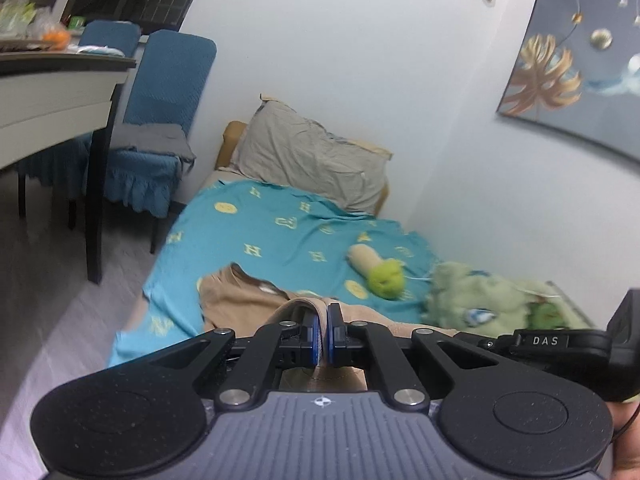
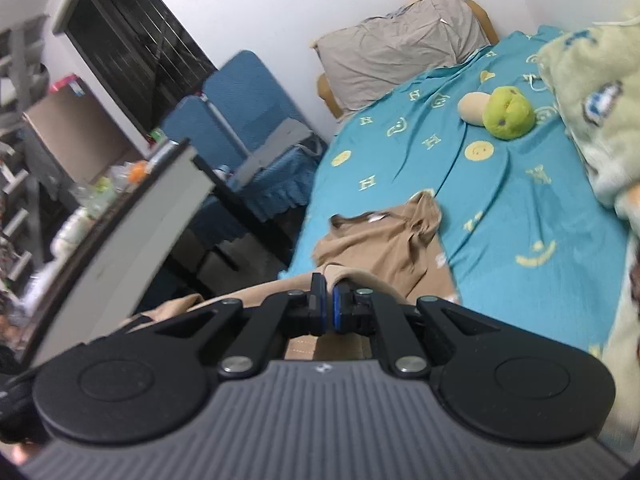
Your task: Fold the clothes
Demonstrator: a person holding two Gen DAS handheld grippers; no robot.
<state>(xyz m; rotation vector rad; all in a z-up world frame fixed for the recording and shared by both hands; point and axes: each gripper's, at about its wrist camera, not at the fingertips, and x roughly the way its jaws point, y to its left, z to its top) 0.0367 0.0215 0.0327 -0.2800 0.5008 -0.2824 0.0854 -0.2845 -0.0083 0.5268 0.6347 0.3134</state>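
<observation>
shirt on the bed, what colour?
Plain tan shirt; clearest in the right wrist view.

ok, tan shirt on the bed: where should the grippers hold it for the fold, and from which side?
Hold the hem edge nearest the person, coming in from the foot of the bed. The tan shirt lies with its collar toward the pillow, so the hem can probably be carried up over it. The left gripper and right gripper are both shut on that near fabric.
</observation>
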